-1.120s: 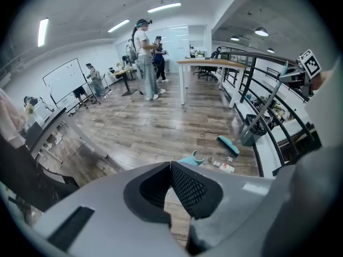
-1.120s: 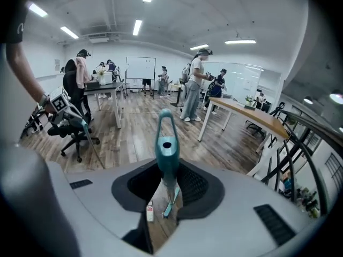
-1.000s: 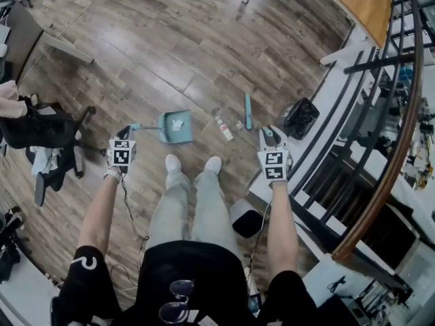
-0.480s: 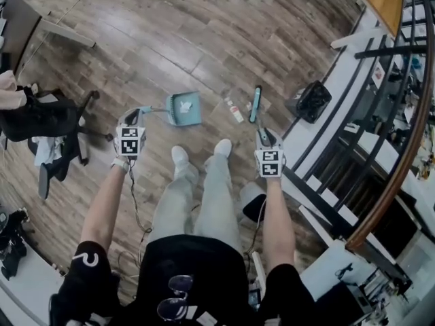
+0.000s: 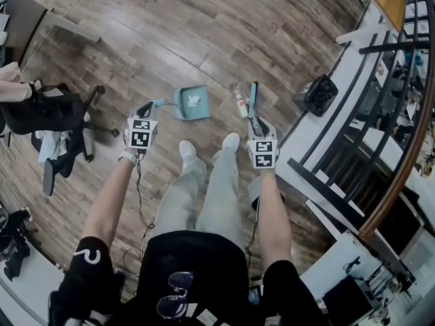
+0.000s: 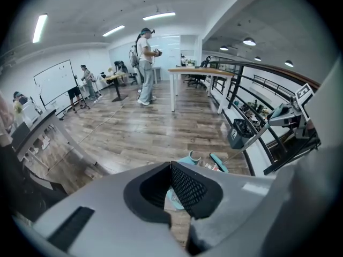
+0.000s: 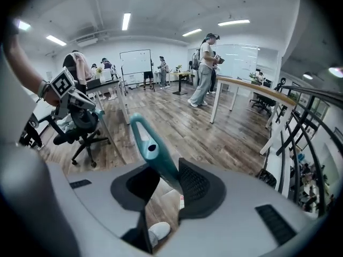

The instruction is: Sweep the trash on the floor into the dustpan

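Note:
A teal dustpan (image 5: 191, 104) lies on the wood floor ahead of my feet, with crumpled white paper (image 5: 194, 100) inside it. My left gripper (image 5: 146, 108) is shut on its handle (image 5: 161, 102); teal shows between the pads in the left gripper view (image 6: 172, 198). A teal brush (image 5: 253, 99) lies to the right of the pan. My right gripper (image 5: 253, 122) is shut on its near end, and the handle (image 7: 153, 151) pokes out past the pads. A small white and red tube (image 5: 240, 104) lies on the floor between pan and brush.
A black office chair (image 5: 51, 117) stands at the left, near a table leg (image 5: 68, 29). A black bin (image 5: 321, 94) sits by the white ledge and dark railing (image 5: 380, 148) on the right. My shoes (image 5: 187, 149) are just behind the pan. People stand far off (image 6: 144, 63).
My right gripper moved forward and left from beside the brush onto its near end and closed on it. The left gripper stayed on the dustpan handle.

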Demonstrator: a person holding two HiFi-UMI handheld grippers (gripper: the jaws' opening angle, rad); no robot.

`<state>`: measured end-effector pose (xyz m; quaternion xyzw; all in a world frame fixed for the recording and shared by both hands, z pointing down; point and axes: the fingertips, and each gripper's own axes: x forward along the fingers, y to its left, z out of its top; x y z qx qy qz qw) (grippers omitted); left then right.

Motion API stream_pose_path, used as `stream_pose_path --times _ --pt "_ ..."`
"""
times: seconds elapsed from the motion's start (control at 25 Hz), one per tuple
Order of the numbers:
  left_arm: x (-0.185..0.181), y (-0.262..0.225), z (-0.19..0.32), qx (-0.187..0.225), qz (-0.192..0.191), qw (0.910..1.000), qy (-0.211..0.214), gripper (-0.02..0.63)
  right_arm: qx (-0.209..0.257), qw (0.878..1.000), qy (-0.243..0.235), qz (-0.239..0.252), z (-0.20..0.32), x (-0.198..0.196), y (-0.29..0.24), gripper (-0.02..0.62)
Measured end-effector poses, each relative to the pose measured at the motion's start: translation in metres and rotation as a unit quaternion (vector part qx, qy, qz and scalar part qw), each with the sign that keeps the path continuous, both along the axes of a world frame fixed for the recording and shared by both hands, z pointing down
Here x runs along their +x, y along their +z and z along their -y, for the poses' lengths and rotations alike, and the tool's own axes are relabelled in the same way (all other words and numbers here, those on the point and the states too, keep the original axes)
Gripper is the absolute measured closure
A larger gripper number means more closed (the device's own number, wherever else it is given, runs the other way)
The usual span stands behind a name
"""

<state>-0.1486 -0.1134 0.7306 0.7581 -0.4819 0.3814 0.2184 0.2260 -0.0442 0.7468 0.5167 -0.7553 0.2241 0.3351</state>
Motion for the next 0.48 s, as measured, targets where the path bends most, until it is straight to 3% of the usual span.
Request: stream_pose_path --times 0.48 --pt "0.005 -0.001 -0.008 -0.003 -0.008 0.9997 0.024 0.604 0.019 0.998 -0.001 0.064 -0.002 -0.091 -0.017 0.491"
